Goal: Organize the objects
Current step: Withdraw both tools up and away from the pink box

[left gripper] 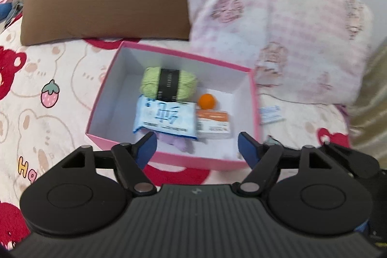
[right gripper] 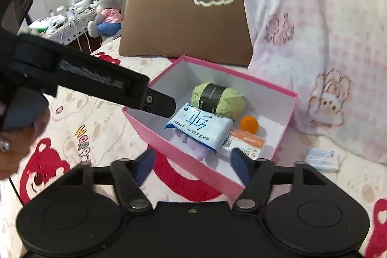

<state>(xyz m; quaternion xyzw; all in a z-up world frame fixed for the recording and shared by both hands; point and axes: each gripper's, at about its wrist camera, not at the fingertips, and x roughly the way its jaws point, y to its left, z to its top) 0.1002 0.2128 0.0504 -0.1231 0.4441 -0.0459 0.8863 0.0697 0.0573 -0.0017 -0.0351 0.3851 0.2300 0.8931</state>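
Note:
A pink box (left gripper: 167,158) (right gripper: 154,134) sits on the bed. Inside lie a green yarn ball (left gripper: 168,83) (right gripper: 219,99), a blue-white tissue pack (left gripper: 165,119) (right gripper: 200,128), an orange ball (left gripper: 206,101) (right gripper: 249,123), an orange-white carton (left gripper: 212,126) (right gripper: 245,143) and something purple (left gripper: 179,144) (right gripper: 193,146) under the pack. My left gripper (left gripper: 197,149) is open and empty above the box's near wall; it shows in the right wrist view (right gripper: 159,103) at the box's left edge. My right gripper (right gripper: 193,165) is open and empty over the near corner.
A small blue-white packet (right gripper: 321,160) (left gripper: 271,114) lies on the bedsheet right of the box. A brown pillow (right gripper: 183,21) and a pink blanket (right gripper: 314,40) lie behind the box. A plush toy (right gripper: 106,13) and a cluttered table (right gripper: 60,23) stand at the far left.

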